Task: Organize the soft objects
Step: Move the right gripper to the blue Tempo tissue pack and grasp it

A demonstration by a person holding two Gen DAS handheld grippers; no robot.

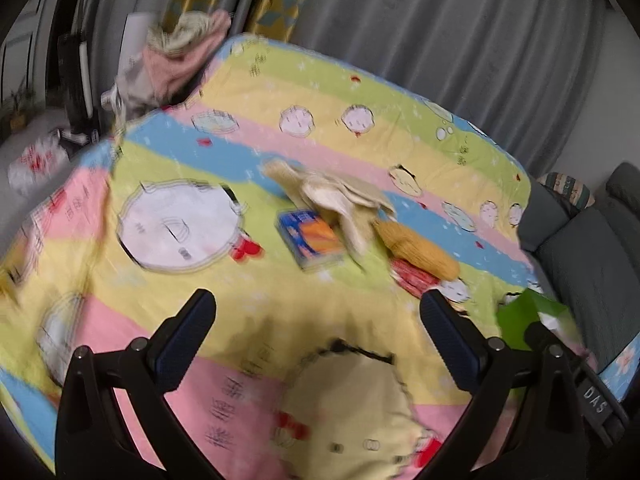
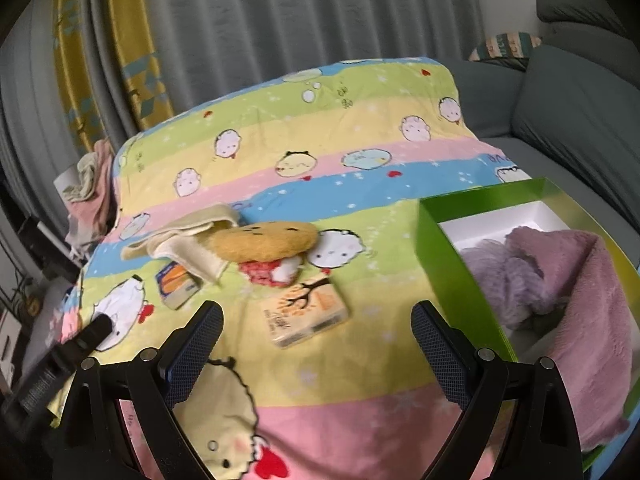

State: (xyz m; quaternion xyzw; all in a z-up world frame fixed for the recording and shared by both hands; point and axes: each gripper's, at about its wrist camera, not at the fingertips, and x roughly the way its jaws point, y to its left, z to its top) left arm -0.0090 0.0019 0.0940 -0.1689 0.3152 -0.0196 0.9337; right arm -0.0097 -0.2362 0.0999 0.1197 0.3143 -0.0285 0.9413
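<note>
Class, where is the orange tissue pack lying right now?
In the right wrist view, the orange tissue pack lies centrally on the quilt, just below the yellow plush, left of the green box.

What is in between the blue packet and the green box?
In the right wrist view, an orange tissue pack lies on the blanket between the blue packet and the green box.

I can read just one word for sure — "DAS", in pale letters on the black bar (image 1: 595,400) of my other tool, at the right edge of my left camera's view. The orange tissue pack (image 2: 306,312) has dark writing beside its tree picture, but it is too blurry for me to read. The blue and orange pack (image 1: 310,238) and the striped quilt (image 2: 360,368) have marks too — all too smeared to make out.
</note>
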